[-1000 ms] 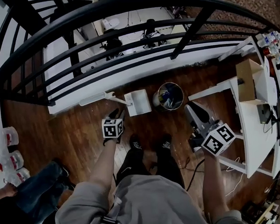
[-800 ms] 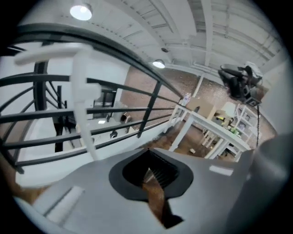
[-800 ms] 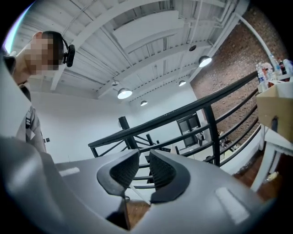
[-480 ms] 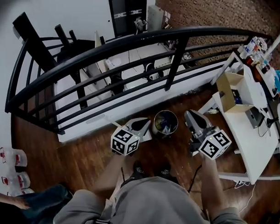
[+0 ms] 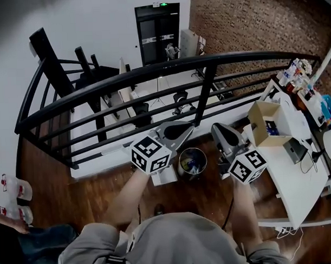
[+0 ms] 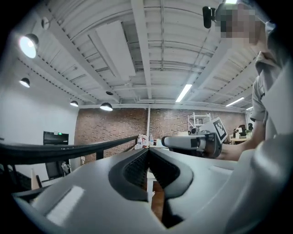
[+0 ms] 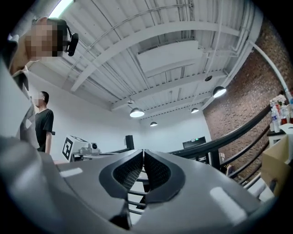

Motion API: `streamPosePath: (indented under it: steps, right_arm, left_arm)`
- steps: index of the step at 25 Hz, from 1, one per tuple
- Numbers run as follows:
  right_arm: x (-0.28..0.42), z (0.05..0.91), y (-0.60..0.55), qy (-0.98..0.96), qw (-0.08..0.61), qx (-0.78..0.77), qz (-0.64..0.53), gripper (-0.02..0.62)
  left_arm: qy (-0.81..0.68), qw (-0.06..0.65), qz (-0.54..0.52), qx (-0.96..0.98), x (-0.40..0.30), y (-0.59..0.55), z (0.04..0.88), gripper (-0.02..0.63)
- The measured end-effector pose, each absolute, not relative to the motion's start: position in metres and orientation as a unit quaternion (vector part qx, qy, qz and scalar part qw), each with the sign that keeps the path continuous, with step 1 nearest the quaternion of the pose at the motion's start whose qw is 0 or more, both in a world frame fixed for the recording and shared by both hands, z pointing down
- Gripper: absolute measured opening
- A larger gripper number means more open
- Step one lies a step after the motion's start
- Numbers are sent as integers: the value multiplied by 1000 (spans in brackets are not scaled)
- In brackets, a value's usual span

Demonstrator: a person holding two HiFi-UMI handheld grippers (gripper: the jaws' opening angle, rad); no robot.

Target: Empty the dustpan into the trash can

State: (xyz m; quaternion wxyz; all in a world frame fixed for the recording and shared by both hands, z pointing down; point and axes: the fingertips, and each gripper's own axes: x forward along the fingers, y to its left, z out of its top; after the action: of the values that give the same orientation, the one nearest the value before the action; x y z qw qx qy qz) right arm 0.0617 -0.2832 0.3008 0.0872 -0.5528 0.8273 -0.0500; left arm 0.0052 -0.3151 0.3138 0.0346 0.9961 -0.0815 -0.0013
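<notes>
Right now the person is holding both grippers up over the wooden floor (image 5: pixel 92 196), one on each side of the round trash can (image 5: pixel 192 162) in the head view. The left gripper (image 5: pixel 190 124) is hanging on the left of the trash can, and its own view is showing the two jaws pressed together with nothing between them. The right gripper (image 5: pixel 216 128) is hanging on the right of the trash can, and its jaws are also lying tight against each other, holding nothing. The white dustpan (image 5: pixel 165 177) is sitting on the floor just beside the trash can, on its left, and the marker cube of the left gripper is partly covering it; neither gripper is gripping it. Some mixed rubbish is lying inside the trash can, too small to name. Beyond the trash can a black railing (image 5: pixel 152 69) is curving across the view. To the right of the trash can a white table (image 5: pixel 297 173) is carrying an open cardboard box (image 5: pixel 265 122).
</notes>
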Motion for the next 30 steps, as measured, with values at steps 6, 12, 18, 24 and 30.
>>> streamPosePath:
  steps: [6, 12, 18, 24, 30]
  right_arm:
    - [54, 308, -286, 830, 51, -553, -43, 0]
    - [60, 317, -283, 826, 23, -561, -42, 0]
    - [68, 319, -280, 822, 18, -568, -41, 0]
    - [75, 321, -280, 818, 14, -573, -42, 0]
    - [76, 321, -280, 817, 13, -575, -43, 0]
  left_arm:
    - [-104, 23, 5, 994, 19, -313, 295, 6]
    - [-104, 49, 26, 993, 28, -303, 319, 6]
    - [-106, 59, 24, 992, 30, -305, 324, 6]
    - [-102, 60, 25, 993, 38, -303, 325, 6]
    - [-100, 65, 29, 992, 41, -300, 331, 6]
